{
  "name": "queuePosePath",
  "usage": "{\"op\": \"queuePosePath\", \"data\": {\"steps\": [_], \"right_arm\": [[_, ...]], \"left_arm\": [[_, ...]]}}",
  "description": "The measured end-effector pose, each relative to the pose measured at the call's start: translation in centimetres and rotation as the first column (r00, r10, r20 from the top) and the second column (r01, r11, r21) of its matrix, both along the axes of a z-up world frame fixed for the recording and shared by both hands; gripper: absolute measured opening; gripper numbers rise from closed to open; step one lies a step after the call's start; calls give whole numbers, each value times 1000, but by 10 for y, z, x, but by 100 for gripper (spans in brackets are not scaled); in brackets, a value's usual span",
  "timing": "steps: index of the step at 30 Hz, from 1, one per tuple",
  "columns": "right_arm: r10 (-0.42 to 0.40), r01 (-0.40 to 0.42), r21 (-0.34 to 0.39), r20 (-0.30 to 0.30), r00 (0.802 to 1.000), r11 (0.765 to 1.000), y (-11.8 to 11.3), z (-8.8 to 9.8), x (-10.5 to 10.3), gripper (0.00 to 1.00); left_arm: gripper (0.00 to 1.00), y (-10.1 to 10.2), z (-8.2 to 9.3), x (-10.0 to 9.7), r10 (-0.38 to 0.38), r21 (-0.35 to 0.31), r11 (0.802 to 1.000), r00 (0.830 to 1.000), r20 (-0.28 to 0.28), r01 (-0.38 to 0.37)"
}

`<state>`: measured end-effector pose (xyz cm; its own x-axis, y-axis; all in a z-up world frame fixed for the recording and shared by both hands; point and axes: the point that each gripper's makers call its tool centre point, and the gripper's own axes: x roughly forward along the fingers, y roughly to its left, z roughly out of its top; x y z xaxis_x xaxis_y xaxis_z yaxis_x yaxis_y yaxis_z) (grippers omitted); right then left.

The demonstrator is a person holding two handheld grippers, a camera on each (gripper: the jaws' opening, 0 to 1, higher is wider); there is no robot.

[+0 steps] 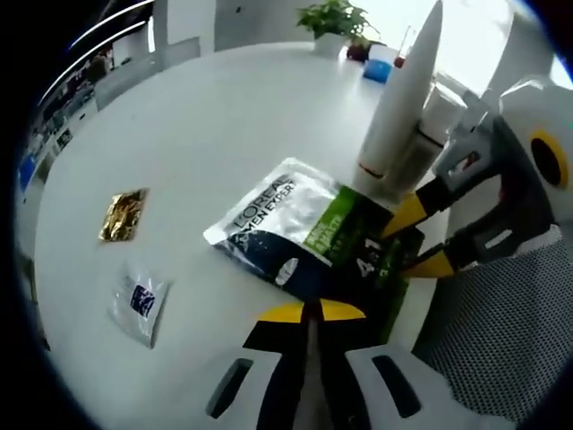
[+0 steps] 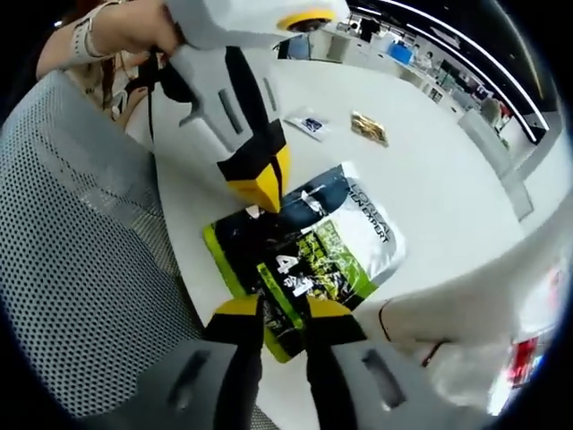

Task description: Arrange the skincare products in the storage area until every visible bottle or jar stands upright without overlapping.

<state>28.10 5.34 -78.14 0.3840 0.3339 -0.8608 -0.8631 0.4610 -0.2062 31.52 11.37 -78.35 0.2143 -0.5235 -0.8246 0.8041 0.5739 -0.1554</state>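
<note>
A flat L'Oréal Men Expert packet (image 1: 295, 224), silver, dark and green, lies on the white table (image 1: 224, 116) near its edge. My left gripper (image 1: 309, 312) is shut on one end of it, and in the right gripper view the left gripper (image 2: 260, 193) pinches the packet's (image 2: 313, 242) far edge. My right gripper (image 2: 285, 312) has its jaws narrowly apart, closed on the packet's green end; in the left gripper view the right gripper (image 1: 419, 240) comes in from the right. A tall white tapered tube (image 1: 403, 98) stands upright just behind the packet, and appears blurred (image 2: 466, 305) in the right gripper view.
A gold sachet (image 1: 123, 215) and a small clear sachet with a blue label (image 1: 141, 300) lie apart on the table. A mesh chair (image 2: 81, 251) sits against the table edge. A potted plant (image 1: 336, 18) and a blue cup (image 1: 378, 70) stand far back. A person's hand (image 2: 125, 27) holds the left gripper.
</note>
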Motion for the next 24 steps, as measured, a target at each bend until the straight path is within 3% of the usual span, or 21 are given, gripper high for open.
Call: {"op": "queuePosePath", "data": {"steps": [10, 24], "right_arm": [[-17, 17, 8, -28, 999, 1000, 0, -2, -6, 8], [-8, 11, 46, -62, 998, 999, 9, -3, -12, 2]], "left_arm": [[0, -6, -1, 1, -34, 22, 999, 999, 17, 34], [0, -2, 0, 2, -20, 26, 999, 999, 40, 19]]}}
